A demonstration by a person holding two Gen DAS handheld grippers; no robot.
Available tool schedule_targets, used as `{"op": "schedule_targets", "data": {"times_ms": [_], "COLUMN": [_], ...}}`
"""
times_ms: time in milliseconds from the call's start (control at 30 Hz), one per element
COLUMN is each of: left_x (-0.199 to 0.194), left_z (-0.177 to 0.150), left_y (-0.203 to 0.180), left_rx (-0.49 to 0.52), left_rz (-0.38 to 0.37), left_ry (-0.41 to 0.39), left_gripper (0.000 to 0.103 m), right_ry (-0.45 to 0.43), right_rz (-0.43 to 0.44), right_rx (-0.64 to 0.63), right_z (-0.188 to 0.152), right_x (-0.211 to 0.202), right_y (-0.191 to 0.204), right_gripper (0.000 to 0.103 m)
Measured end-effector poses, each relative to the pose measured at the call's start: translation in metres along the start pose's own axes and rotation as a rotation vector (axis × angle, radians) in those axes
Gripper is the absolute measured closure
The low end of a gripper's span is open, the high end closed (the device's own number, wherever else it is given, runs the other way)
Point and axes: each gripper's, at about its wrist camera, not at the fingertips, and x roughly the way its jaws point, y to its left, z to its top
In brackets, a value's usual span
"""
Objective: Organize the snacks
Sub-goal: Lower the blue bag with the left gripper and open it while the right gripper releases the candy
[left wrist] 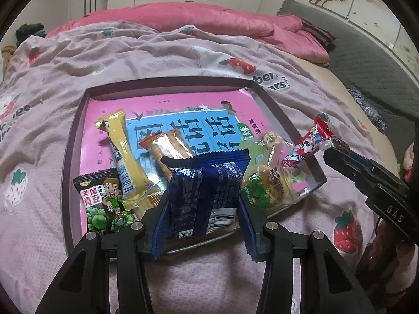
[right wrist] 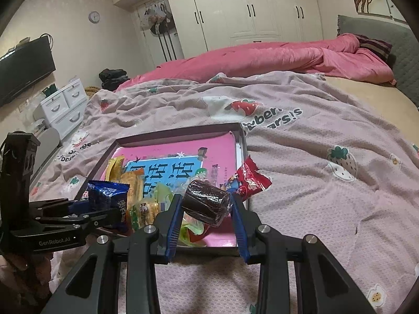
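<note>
Snacks crowd the near edge of the shallow tray (left wrist: 76, 120) on the bed. The left gripper (left wrist: 203, 209) clamps a dark blue packet (left wrist: 207, 183); the right gripper (right wrist: 205, 204) pinches a brown wrapped cake (right wrist: 205, 204). Only the left view shows the green-pea packet (left wrist: 100, 204) at the near left corner.

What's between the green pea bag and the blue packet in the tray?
In the left wrist view, a long yellow packet lies between the green pea bag and the blue packet, its lower end wedged between them.
</note>
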Motion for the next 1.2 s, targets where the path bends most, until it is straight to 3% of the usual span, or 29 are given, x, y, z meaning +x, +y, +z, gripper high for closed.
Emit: {"op": "schedule_targets", "data": {"times_ms": [1200], "left_x": [0.002], "left_z": [0.0], "left_y": [0.0], "left_rx": [0.006], "left_rz": [0.016], "left_ry": [0.001], "left_gripper": [0.053], "right_ry": [0.099], "right_rz": [0.015], "right_rx": [-0.041], "right_z": [-0.008], "right_x": [0.032], "right_y": [0.013], "right_gripper": [0.066]}}
